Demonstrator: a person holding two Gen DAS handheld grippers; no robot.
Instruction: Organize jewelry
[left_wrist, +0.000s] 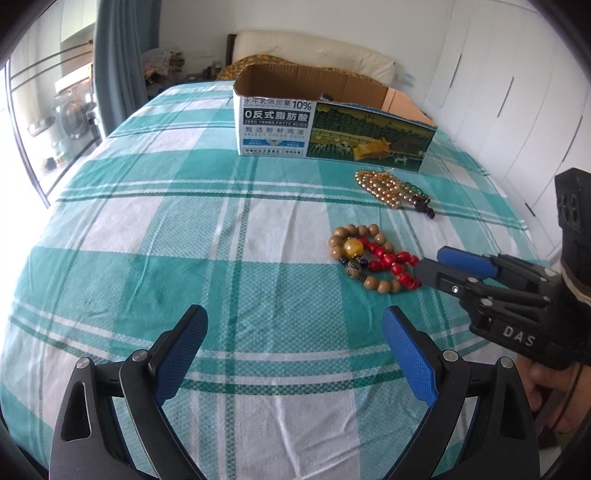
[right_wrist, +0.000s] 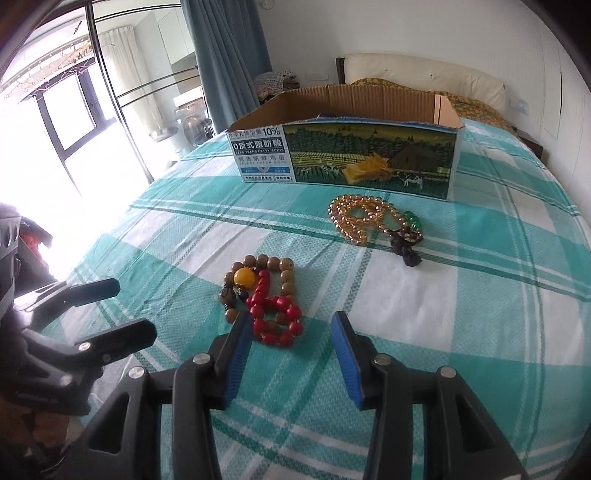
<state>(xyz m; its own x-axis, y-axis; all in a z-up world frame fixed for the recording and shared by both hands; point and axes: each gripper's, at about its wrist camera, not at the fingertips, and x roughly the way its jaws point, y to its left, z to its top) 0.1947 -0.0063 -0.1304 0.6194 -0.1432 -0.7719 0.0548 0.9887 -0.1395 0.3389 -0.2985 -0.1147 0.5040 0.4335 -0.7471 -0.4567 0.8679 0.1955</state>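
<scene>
A red bead bracelet (right_wrist: 277, 320) (left_wrist: 392, 264) lies on the bed over a brown wooden bead bracelet (right_wrist: 273, 267) (left_wrist: 354, 236) with a big yellow bead. A golden bead necklace (right_wrist: 356, 218) (left_wrist: 384, 184) with a green bead and dark tassel lies farther back, in front of an open cardboard box (right_wrist: 369, 155) (left_wrist: 332, 129). My right gripper (right_wrist: 291, 325) (left_wrist: 428, 264) is open, low over the bed, its jaws either side of the red bracelet's near edge. My left gripper (left_wrist: 295, 321) (right_wrist: 127, 306) is open and empty, to the left of the bracelets.
The bed carries a green and white checked sheet (left_wrist: 221, 221). White wardrobe doors (left_wrist: 517, 92) stand on the right, a blue curtain (right_wrist: 225, 55) and a glass door on the left. A pillow and headboard (right_wrist: 424, 74) lie beyond the box.
</scene>
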